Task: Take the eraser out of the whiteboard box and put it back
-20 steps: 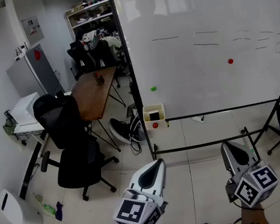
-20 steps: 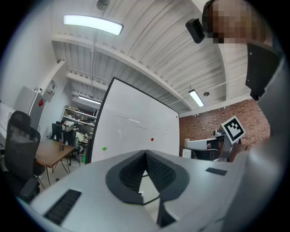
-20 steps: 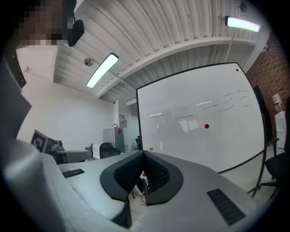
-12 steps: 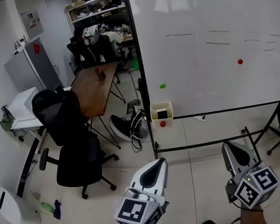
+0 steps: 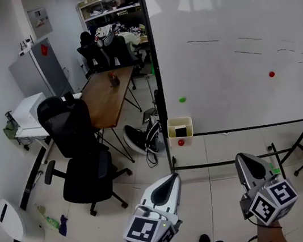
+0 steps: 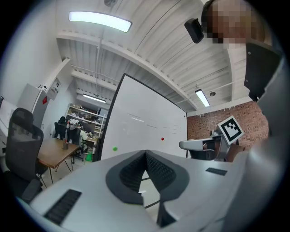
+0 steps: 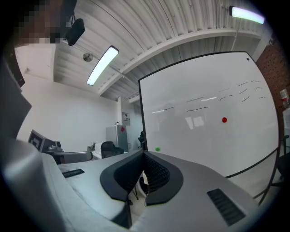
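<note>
The left gripper point(image 6: 146, 155) had its jaws pressed together at the tips, with nothing between them. The right gripper point(image 7: 144, 157) was the same, its jaws closed on nothing. Both pointed level toward the whiteboard point(image 5: 231, 47). In the head view they sat side by side low in the frame, the left one on the left, each with its marker cube nearest the person. Both were over the tiled floor point(image 5: 214, 153).

The box point(image 5: 188, 138) was well apart from both grippers, farther out across the floor. It hung at the whiteboard's lower left corner, just beside the black upright of the frame and at the bottom rail. The eraser point(image 5: 181, 132) showed as a dark block inside the box, and neither gripper touched it. A red spot point(image 5: 181, 142) sat on the box front.

On the whiteboard, a green magnet point(image 5: 182, 99) was above the box and a red magnet point(image 5: 271, 74) was far to the right. Faint dark strokes ran across the upper part.

Left of the whiteboard stood a black chair point(image 5: 79, 152) next to a brown table point(image 5: 104, 96). More chairs and cluttered shelves stood behind the table.
</note>
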Demonstrator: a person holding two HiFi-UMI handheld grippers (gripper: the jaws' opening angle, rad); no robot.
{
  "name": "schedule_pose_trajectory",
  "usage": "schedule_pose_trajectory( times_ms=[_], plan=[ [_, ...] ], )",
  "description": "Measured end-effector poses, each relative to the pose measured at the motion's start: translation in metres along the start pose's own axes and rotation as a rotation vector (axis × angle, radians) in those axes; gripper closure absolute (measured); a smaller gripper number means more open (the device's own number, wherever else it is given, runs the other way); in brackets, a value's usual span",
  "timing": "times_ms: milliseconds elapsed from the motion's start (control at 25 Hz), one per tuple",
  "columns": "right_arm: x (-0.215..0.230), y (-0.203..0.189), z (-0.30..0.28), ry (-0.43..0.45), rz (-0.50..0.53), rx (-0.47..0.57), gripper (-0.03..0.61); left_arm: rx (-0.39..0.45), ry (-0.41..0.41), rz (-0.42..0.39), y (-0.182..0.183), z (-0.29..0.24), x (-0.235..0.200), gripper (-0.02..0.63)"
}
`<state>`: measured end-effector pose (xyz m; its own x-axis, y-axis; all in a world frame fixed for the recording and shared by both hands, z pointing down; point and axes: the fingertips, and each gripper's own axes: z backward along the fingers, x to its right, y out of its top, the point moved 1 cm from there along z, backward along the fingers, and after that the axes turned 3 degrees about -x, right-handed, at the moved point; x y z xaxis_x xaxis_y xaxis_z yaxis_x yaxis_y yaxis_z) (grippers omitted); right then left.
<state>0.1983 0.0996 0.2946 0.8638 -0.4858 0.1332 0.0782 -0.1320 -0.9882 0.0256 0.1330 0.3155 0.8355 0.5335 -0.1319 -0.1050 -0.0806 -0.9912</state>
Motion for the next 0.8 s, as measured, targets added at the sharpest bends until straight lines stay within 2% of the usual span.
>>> schedule_pose_trajectory(
  times_ms=[520, 800],
  plan=[
    [0.062, 0.012, -0.06, 0.099, -0.022, 0.005, 0.566, -0.034, 0.082, -0.019, 0.004, -0.081, -0.02, 0.586],
    [0.051, 0.013, -0.119, 0.081, -0.02, 0.005, 0.566, -0.046, 0.075, -0.024, 0.004, -0.095, -0.083, 0.586]
  ],
)
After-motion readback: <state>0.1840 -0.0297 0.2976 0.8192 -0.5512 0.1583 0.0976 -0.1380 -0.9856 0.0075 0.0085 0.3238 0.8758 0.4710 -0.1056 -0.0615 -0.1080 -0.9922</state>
